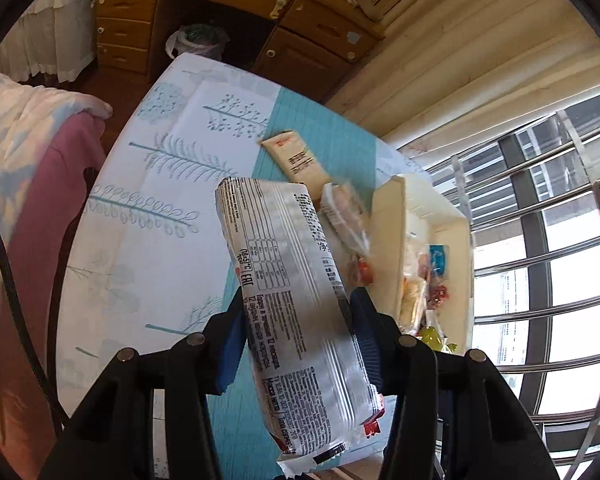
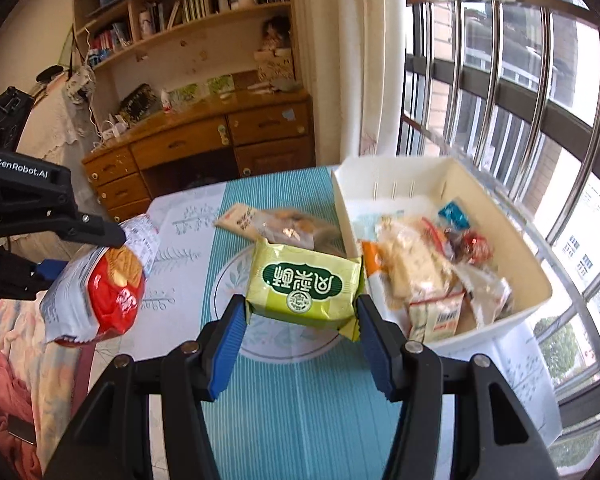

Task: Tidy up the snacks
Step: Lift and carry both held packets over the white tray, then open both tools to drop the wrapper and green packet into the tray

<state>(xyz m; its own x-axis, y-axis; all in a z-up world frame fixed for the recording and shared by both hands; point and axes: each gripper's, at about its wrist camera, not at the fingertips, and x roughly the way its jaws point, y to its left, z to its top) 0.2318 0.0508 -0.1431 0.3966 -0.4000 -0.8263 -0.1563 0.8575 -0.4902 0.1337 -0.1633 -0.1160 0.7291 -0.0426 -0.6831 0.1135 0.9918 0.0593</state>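
My left gripper is shut on a long white biscuit pack and holds it in the air above the table. The right wrist view shows that pack's red front in the left gripper. My right gripper is shut on a yellow-green packet, lifted off the table just left of the white box. The box holds several wrapped snacks. A beige packet and a clear-wrapped snack lie on the table behind it.
The table wears a teal and white leaf-print cloth with a round leaf-patterned ring under the green packet. A barred window runs along the right. A wooden desk with drawers stands behind, and bedding lies to the left.
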